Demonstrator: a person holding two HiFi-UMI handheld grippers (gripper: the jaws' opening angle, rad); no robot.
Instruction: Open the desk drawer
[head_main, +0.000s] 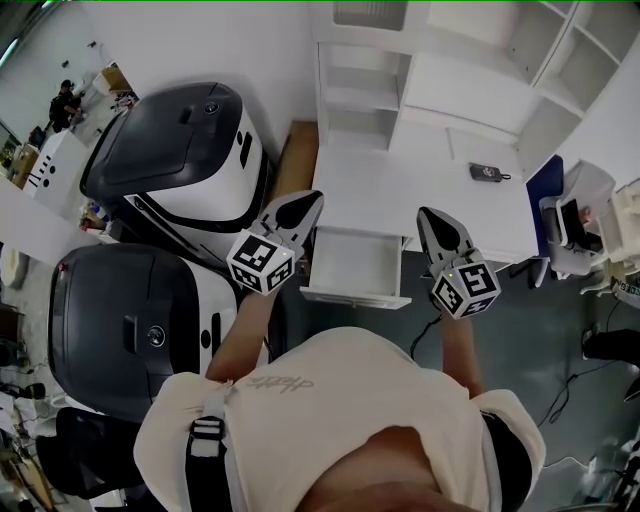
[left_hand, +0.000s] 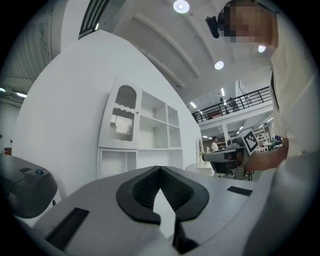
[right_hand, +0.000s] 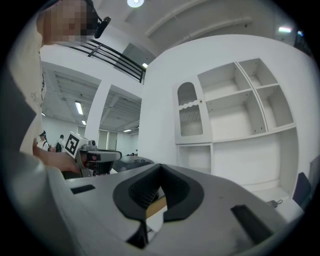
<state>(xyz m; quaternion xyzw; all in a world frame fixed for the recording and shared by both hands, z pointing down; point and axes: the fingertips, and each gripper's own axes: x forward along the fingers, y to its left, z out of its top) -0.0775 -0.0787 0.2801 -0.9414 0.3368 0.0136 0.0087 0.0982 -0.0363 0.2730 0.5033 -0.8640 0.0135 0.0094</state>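
Head view is showing the desk drawer (head_main: 355, 263) lying pulled out between both tools, at four o'clock from the left gripper (head_main: 303, 203) and eight o'clock from the right gripper (head_main: 432, 218). Both are hovering with jaws together, gripping nothing.

No text can be read. A cursive word is printed on the shirt (head_main: 280, 384), but it cannot be made out. Only black-and-white square patterns are carried by the left cube (head_main: 262, 262) and the right cube (head_main: 465, 288).
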